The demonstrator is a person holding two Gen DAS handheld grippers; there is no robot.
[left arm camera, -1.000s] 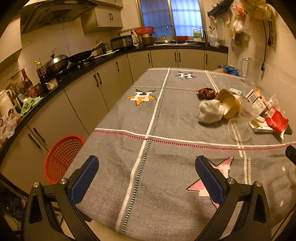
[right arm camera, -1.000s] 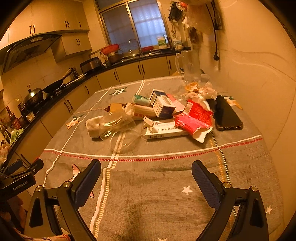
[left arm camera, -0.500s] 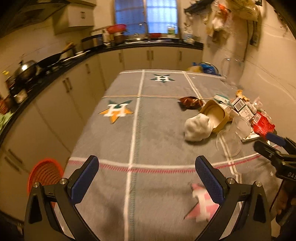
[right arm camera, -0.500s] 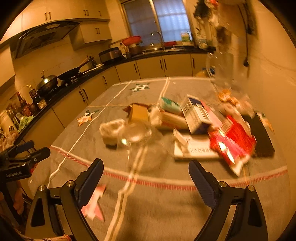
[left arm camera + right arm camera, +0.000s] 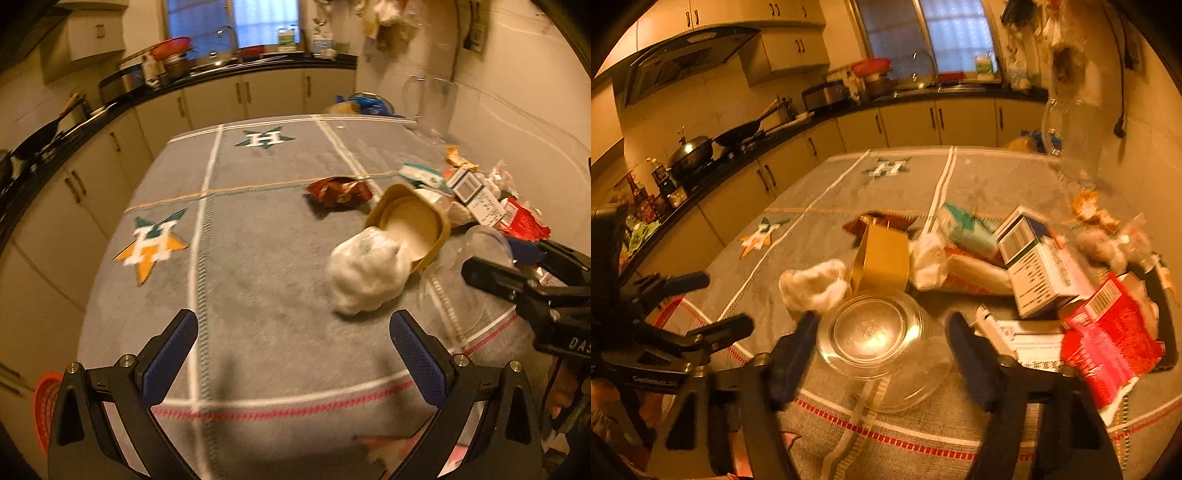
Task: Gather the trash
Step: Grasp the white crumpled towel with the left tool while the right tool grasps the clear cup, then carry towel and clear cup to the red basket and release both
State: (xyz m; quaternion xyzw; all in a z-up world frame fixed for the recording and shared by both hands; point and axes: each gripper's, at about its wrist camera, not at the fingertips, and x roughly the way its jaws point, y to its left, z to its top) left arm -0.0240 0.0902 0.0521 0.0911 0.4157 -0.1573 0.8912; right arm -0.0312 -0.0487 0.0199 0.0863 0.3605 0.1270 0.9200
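Trash lies in a heap on the right side of the grey tablecloth (image 5: 258, 258). A clear plastic cup (image 5: 879, 332) lies on its side between the fingers of my right gripper (image 5: 882, 363). Its jaws are closing around the cup, and the blurred pads do not clearly press on it. Behind the cup are a crumpled white wad (image 5: 812, 288), a yellow paper bowl (image 5: 886, 258) and a brown snack wrapper (image 5: 338, 192). My left gripper (image 5: 293, 358) hangs open and empty over bare cloth, short of the white wad (image 5: 365, 273). The right gripper (image 5: 491, 258) shows at that view's right edge.
A white carton (image 5: 1038, 273), a red wrapper (image 5: 1108, 332), a green-white packet (image 5: 967, 229) and a flat white box (image 5: 1027, 336) crowd the right. A glass jug (image 5: 1075, 136) stands at the back by the wall. A red basket (image 5: 44, 410) sits on the floor, lower left.
Both grippers have moved in toward the trash heap. The right gripper's jaws have narrowed and now straddle the clear cup. The left view has swung right, and the basket has slid to the edge.
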